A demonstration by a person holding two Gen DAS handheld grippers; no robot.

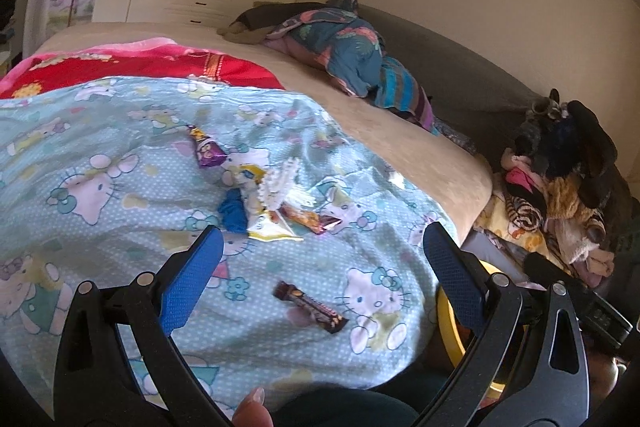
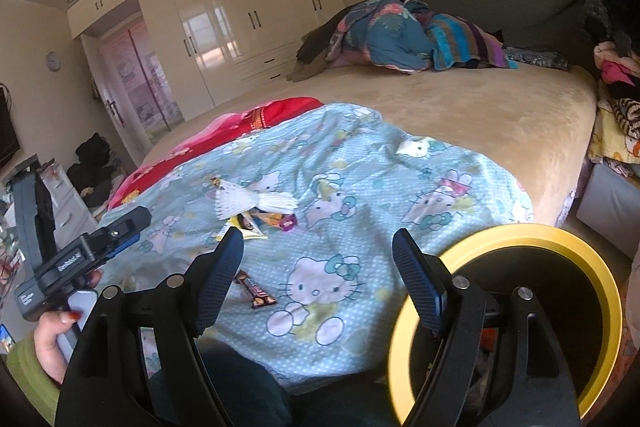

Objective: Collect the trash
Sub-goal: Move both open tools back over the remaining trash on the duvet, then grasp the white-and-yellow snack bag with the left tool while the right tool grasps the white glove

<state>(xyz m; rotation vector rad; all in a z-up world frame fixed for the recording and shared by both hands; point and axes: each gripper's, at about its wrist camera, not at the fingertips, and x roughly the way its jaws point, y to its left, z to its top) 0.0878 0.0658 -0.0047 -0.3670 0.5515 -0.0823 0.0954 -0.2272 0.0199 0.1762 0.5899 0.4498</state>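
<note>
The yellow-rimmed bin [image 2: 508,307] is partly hidden behind the right gripper [image 2: 318,247]; its dark inside is hard to make out. Both grippers hover over a bed with a crinkled blue cartoon-cat sheet [image 1: 120,167] in a bedroom with glossy cream wardrobes [image 2: 240,27]. The left gripper [image 1: 322,239] gapes wide and empty, as does the right. A flat brown wrapper [image 1: 310,307] lies between the left fingers; shiny crumpled wrappers [image 1: 264,199] sit just beyond.

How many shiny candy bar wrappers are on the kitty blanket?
3: a purple wrapper farthest away, an orange wrapper beside the white paper pile, and a brown wrapper nearest. More may hide under the pile.
</note>
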